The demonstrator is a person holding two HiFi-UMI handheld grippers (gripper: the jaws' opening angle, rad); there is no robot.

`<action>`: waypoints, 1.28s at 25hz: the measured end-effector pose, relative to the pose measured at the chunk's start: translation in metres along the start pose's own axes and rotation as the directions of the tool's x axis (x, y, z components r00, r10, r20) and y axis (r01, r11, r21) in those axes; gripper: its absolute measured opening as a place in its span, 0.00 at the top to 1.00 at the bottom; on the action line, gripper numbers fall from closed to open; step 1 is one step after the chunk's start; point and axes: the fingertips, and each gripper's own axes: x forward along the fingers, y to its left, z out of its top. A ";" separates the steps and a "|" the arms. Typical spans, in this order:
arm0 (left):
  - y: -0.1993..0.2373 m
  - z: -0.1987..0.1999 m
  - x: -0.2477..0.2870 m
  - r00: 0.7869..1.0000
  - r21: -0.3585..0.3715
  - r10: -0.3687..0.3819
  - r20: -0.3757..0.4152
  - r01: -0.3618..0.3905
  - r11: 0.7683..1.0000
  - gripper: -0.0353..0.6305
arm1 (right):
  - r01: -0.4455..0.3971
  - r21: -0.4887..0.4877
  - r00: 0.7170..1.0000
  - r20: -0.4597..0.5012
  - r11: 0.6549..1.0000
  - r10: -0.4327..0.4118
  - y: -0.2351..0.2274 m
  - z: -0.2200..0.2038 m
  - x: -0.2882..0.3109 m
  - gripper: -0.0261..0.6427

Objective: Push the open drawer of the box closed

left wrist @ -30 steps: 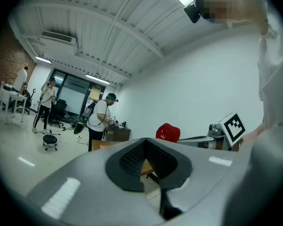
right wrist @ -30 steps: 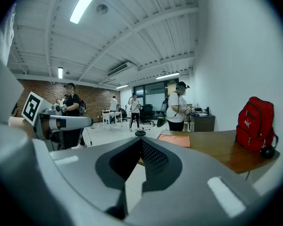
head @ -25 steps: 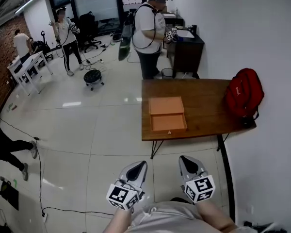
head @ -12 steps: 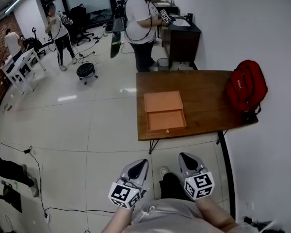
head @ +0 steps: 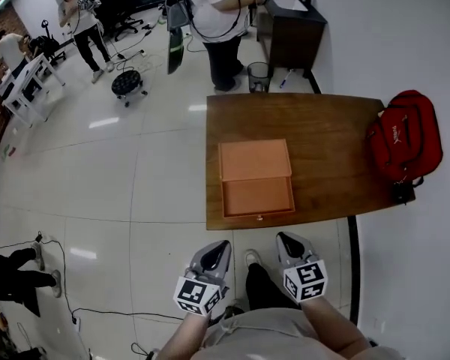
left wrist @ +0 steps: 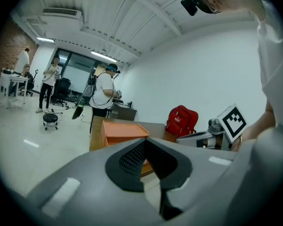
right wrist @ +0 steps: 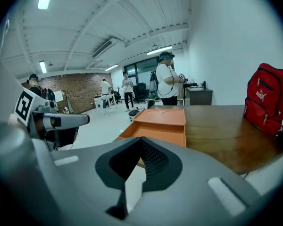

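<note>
Nearest, at the bottom middle of the head view, both grippers are held low against the person's body over the tiled floor (head: 135, 201), side by side and aimed forward. The left gripper (head: 218, 250) has its fingers (left wrist: 132, 158) pressed together at the tips with nothing between them. The right gripper (head: 286, 243) is the same: fingers (right wrist: 153, 160) closed on each other and empty.

Just beyond them, in the middle of the frame, stands the wooden surface (head: 330, 148). On its left part lies the orange box (head: 253, 160), and its drawer (head: 257, 196) is still pulled out toward the near edge, its small knob facing the person. Neither gripper touches it; both are well apart from it, so the push looks not yet begun, and the whole closing stroke remains.

Farther right, a red backpack (head: 405, 141) rests at the surface's edge, and other people stand near the frame's top.
</note>
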 end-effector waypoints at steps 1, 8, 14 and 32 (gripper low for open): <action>0.006 -0.006 0.010 1.000 -0.007 0.007 -0.022 -0.007 1.000 0.94 | -0.003 0.009 1.000 -0.023 1.000 0.003 -0.006 -0.007 0.009 0.96; 0.026 -0.048 0.065 0.987 -0.034 0.024 -0.160 -0.029 0.999 0.94 | -0.030 0.086 0.987 -0.155 0.996 0.043 -0.029 -0.046 0.059 0.96; 0.041 -0.081 0.092 0.974 -0.106 0.036 -0.223 -0.061 0.993 0.94 | -0.036 0.120 0.973 -0.222 0.992 0.062 -0.043 -0.070 0.087 0.96; 0.077 -0.055 0.131 0.974 -0.150 0.083 -0.210 -0.116 0.982 0.94 | -0.037 0.157 0.964 -0.254 0.987 0.077 -0.068 -0.044 0.128 0.96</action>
